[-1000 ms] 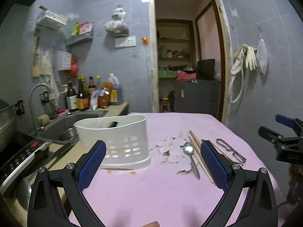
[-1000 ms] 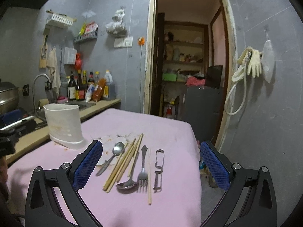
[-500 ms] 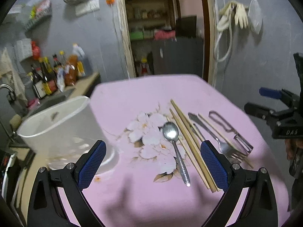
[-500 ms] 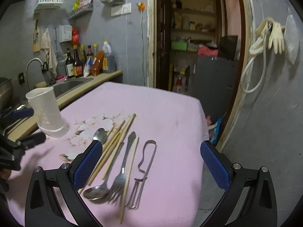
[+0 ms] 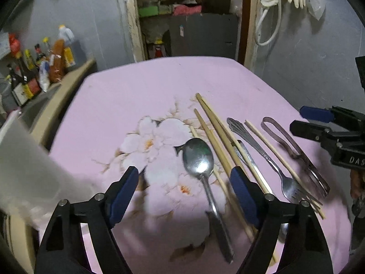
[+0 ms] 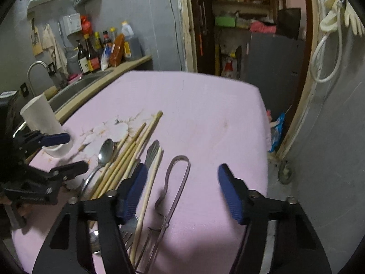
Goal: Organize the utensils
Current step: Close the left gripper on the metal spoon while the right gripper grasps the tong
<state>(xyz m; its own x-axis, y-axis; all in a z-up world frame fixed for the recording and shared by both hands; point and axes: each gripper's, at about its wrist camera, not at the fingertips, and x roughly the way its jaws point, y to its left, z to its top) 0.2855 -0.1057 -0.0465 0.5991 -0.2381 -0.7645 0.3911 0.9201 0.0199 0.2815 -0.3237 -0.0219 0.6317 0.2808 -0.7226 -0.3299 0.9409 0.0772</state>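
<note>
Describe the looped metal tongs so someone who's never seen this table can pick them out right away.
Start at the pink flowered tablecloth, then find the row of utensils lying side by side on it. The looped metal tongs lie at the end of that row nearest the doorway side, just past a single pale wooden chopstick. Unlike the straight sticks, spoon and fork, they are a thin strip bent into a long U, closed at the far end.

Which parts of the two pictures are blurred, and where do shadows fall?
Left wrist view: the white holder at the left edge is smeared; a dark shadow covers the spoon handle. Right wrist view: mostly sharp; shadow darkens the pink cloth at the bottom.
</note>
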